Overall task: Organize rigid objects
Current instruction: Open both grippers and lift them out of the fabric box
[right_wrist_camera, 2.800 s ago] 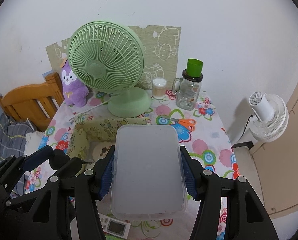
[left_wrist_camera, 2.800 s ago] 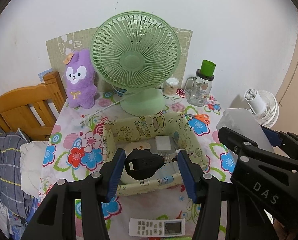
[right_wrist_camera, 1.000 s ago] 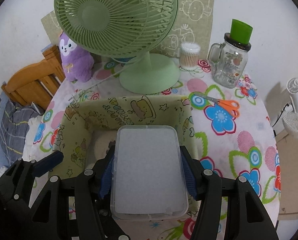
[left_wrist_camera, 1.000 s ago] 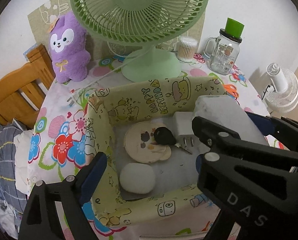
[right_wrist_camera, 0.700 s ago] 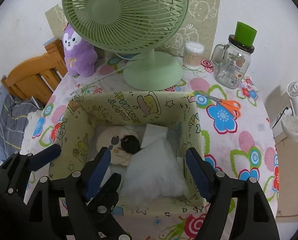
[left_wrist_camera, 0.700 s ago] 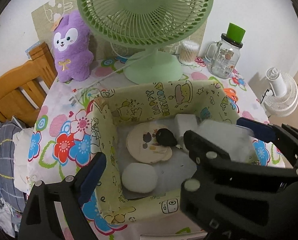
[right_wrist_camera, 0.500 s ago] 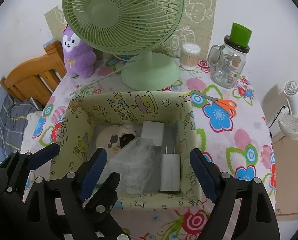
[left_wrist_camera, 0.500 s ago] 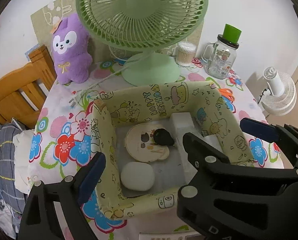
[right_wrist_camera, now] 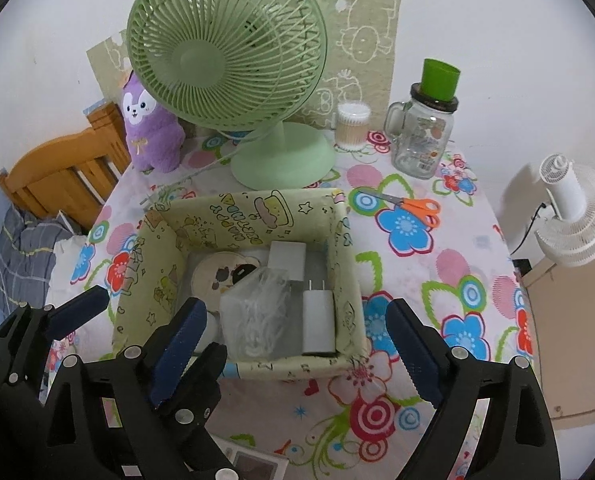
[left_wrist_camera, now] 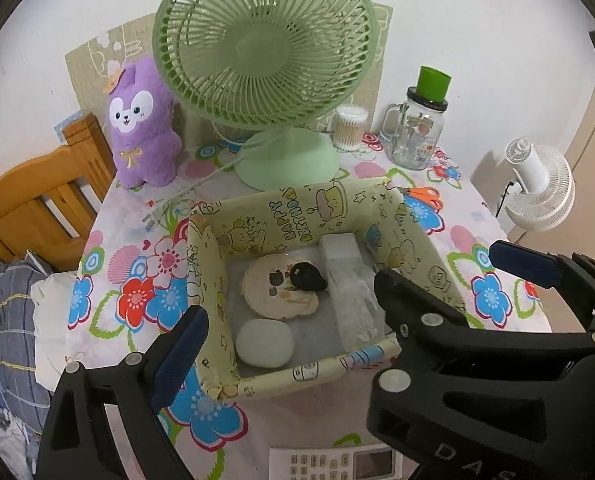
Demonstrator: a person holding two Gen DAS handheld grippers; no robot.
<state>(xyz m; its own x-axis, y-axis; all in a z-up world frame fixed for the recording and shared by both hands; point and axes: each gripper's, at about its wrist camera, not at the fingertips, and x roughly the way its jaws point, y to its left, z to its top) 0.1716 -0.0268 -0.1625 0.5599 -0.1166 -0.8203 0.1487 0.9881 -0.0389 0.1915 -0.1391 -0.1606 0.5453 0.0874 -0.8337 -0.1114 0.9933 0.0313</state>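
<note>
A yellow cartoon-print box (left_wrist_camera: pixel 309 212) (right_wrist_camera: pixel 237 220) stands mid-table. It holds a round disc (left_wrist_camera: pixel 277 292) with a black object (left_wrist_camera: pixel 307 276) on it, a white rounded piece (left_wrist_camera: pixel 264 342), a white block (right_wrist_camera: pixel 287 260), a white plug charger (right_wrist_camera: pixel 317 320) and a clear plastic case (right_wrist_camera: pixel 257 312) (left_wrist_camera: pixel 353 300) tilted against the others. Above the box's near edge, my right gripper (right_wrist_camera: pixel 297 336) (left_wrist_camera: pixel 457 276) has its jaws opening with nothing pressed between the pads. My left gripper (left_wrist_camera: pixel 297 340) (right_wrist_camera: pixel 145 336) hovers at the near left corner, jaws also opening and empty. Its right finger is hidden behind the right gripper.
A white remote control (left_wrist_camera: pixel 337 460) lies near the front edge. Behind the box are a green fan (left_wrist_camera: pixel 265 52), a purple plush (left_wrist_camera: pixel 143 128), a cotton swab tub (left_wrist_camera: pixel 349 128) and a glass jar mug (left_wrist_camera: pixel 417 132). Orange scissors (right_wrist_camera: pixel 409 204) lie at the right. A wooden frame (left_wrist_camera: pixel 37 200) stands at the left.
The black object left my left gripper and lies in the box. My right gripper opened and dropped the clear case into the box. Both grippers pulled back and upward.
</note>
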